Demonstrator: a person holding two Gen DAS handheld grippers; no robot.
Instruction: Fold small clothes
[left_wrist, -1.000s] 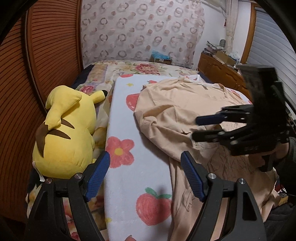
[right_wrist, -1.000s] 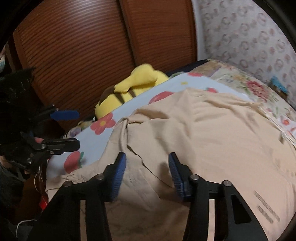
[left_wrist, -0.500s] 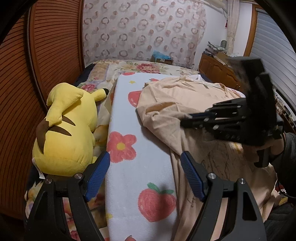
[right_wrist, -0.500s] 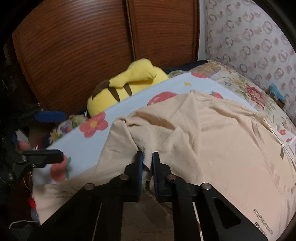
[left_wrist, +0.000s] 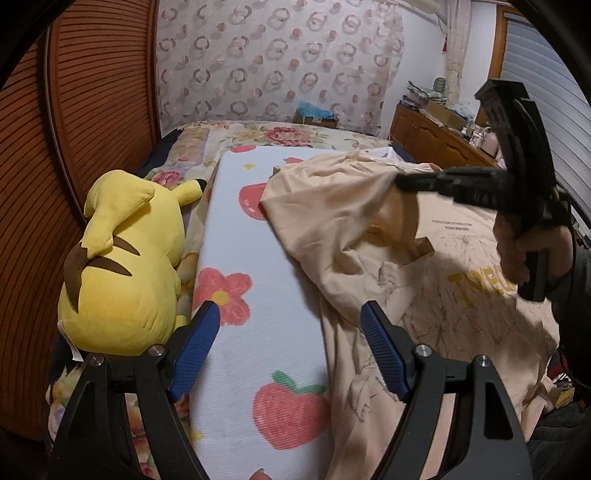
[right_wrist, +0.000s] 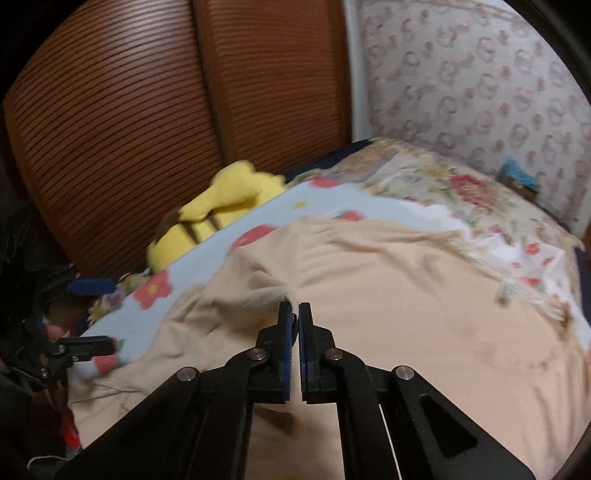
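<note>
Right wrist view: my right tongs (right_wrist: 294, 314) are clamped on the beige T-shirt (right_wrist: 388, 295). Left tongs (left_wrist: 290, 328) gape, empty. Thin pinch; I judge it may slip when lifted.

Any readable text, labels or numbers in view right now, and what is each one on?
"TYEU": large yellow letters on the beige T-shirt, cut off by the hand holding the right gripper.
Two small dark printed lines higher on the same shirt: too small to read.
Label on the box by the wallpapered wall: too blurred to read.
</note>
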